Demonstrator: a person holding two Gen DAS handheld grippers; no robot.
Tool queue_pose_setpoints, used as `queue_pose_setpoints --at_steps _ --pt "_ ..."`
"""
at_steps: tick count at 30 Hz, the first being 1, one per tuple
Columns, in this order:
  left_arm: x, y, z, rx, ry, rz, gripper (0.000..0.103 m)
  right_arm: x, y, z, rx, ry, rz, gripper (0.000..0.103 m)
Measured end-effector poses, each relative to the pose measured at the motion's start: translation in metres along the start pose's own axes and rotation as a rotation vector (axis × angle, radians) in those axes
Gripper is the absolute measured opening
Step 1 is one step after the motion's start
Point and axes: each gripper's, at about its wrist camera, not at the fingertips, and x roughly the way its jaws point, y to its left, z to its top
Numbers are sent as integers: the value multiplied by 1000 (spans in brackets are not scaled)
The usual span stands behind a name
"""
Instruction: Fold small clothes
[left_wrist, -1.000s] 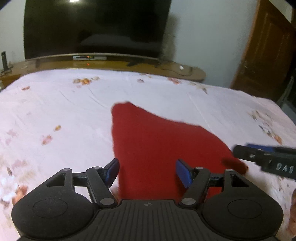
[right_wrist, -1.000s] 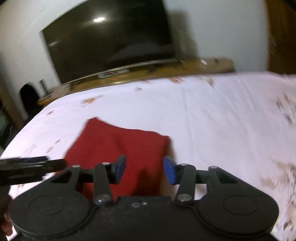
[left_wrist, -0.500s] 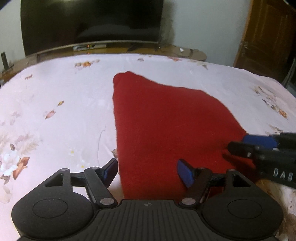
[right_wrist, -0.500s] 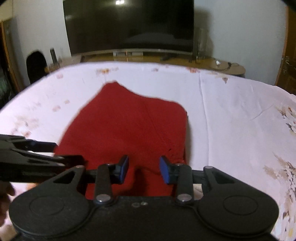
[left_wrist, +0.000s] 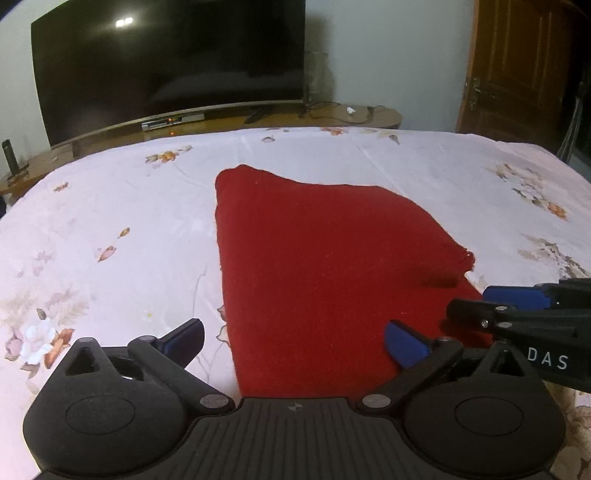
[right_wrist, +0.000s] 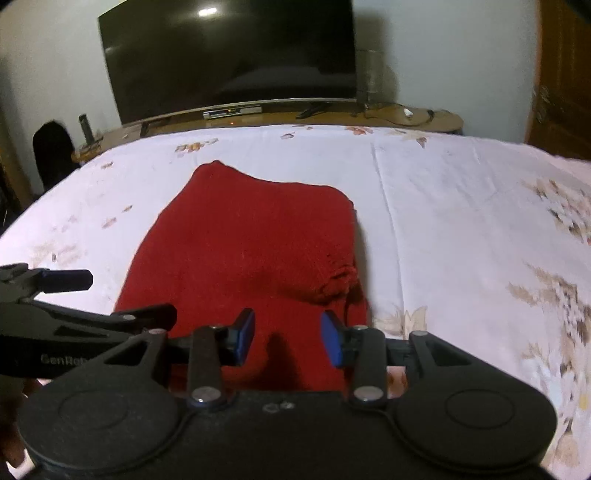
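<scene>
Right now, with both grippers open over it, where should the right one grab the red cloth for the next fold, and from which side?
Probably the near right corner of the red cloth, coming in low from the near edge. There a folded layer ends in a raised, puckered lip, giving the right gripper something to pinch; the rest lies flat on the bedsheet. The left gripper suits the near left corner.

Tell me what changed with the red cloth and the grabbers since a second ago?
Both views now take in more of the flat red knitted cloth. The left gripper opened wider; the right gripper opened slightly. Neither holds anything. The cloth stayed spread on the white flowered bedsheet.
</scene>
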Motion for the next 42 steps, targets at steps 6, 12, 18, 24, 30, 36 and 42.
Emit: queue_pose_setpoints --at_steps 6,12,18,24,30,36,42 --pt "-30 -6 10 38 13 32 103 -18 4 -2 64 -19 -10 39" --pt "-62 -8 19 93 2 6 103 -51 8 -3 82 -56 -27 41" --pt "-98 -8 24 55 -29 -2 103 -87 11 1 93 -94 -51 49" --pt "-126 -2 27 -30 -57 25 103 -113 3 6 106 -111 -25 73" --pt "-134 -13 23 -77 -59 99 103 -126 -7 5 72 -107 4 87" --pt "-156 -31 19 -102 -77 122 103 -141 -25 5 79 -96 15 96" --pt "-182 -38 10 -183 -89 130 103 -166 -28 5 45 -146 11 102"
